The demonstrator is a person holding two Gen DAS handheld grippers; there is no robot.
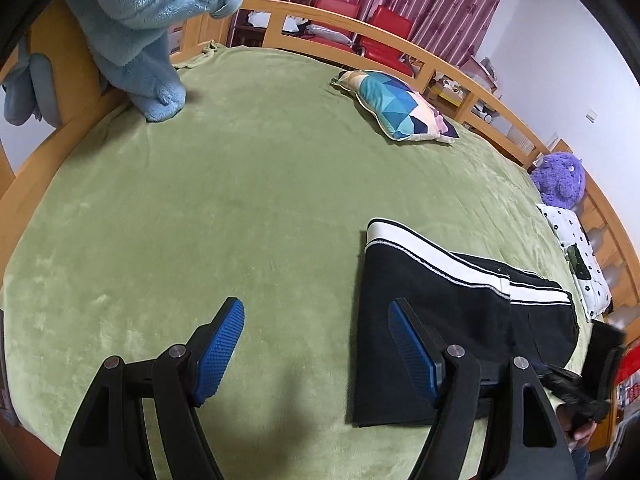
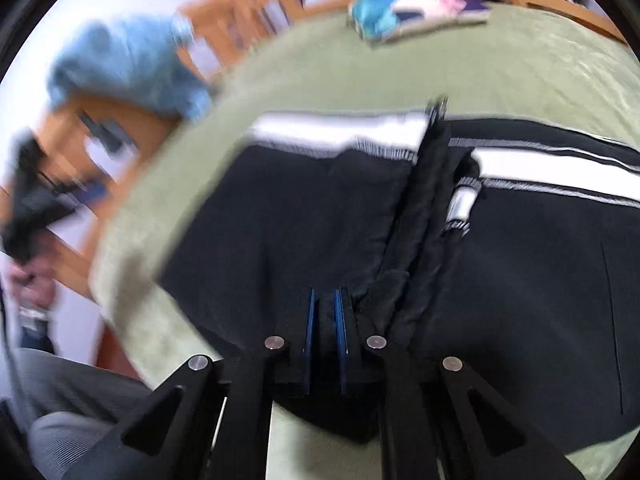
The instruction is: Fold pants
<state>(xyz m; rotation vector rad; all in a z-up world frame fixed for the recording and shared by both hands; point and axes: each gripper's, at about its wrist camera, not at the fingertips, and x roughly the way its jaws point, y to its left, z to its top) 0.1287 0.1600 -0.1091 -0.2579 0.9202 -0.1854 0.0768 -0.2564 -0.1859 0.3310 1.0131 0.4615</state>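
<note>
Black pants (image 1: 440,300) with white side stripes lie folded on the green blanket (image 1: 200,220), at the right of the left wrist view. My left gripper (image 1: 316,306) hangs open just above the blanket, nothing between its blue pads; its right finger (image 1: 412,344) is over the pants' left edge. The right wrist view is motion-blurred and shows the pants (image 2: 280,220) close up. There my right gripper (image 2: 325,292) is nearly closed at their near edge, and black cloth seems pinched between the pads.
A big blue plush toy (image 1: 136,20) stands at the far left of the bed. A patterned pillow (image 1: 400,108), a purple plush (image 1: 560,180) and a dotted pillow (image 1: 580,248) lie along the wooden rail (image 1: 360,24). A person's hand (image 2: 32,280) shows at left.
</note>
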